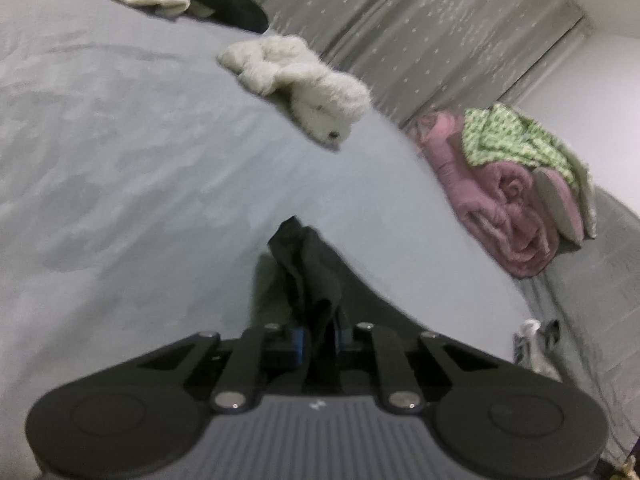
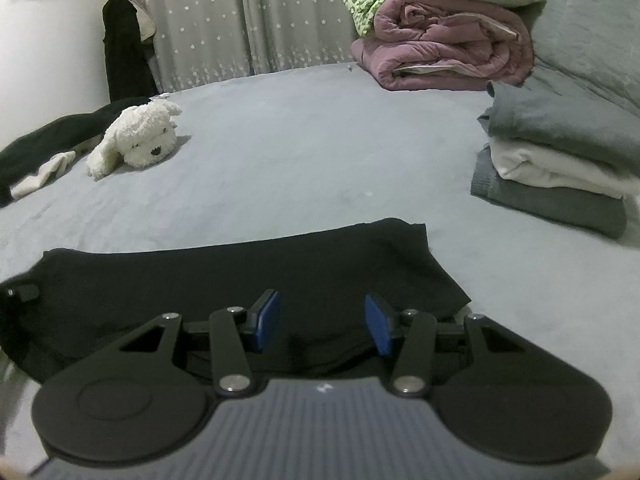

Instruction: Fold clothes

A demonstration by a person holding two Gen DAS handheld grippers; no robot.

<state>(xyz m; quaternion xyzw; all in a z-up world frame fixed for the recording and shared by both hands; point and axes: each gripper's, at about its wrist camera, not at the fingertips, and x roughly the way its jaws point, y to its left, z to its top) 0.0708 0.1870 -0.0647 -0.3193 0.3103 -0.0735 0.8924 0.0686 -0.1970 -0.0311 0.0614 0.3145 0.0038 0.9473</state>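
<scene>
A black garment (image 2: 256, 276) lies spread flat on the grey bed sheet (image 2: 300, 152) in the right wrist view. My right gripper (image 2: 323, 324) hovers over its near edge, open, with the blue pads (image 2: 267, 320) apart and nothing between them. In the left wrist view my left gripper (image 1: 320, 340) is shut on a bunched corner of the black garment (image 1: 310, 276), which rises crumpled from between the jaws above the sheet (image 1: 140, 160).
A white plush dog (image 2: 138, 136) (image 1: 304, 84) lies on the sheet beside dark clothes (image 2: 44, 140) and a pale sock (image 2: 40, 176). A stack of folded grey and white clothes (image 2: 560, 164) sits at right. Rolled pink bedding (image 2: 444, 44) with green cloth lies behind; curtains (image 2: 240, 20) beyond.
</scene>
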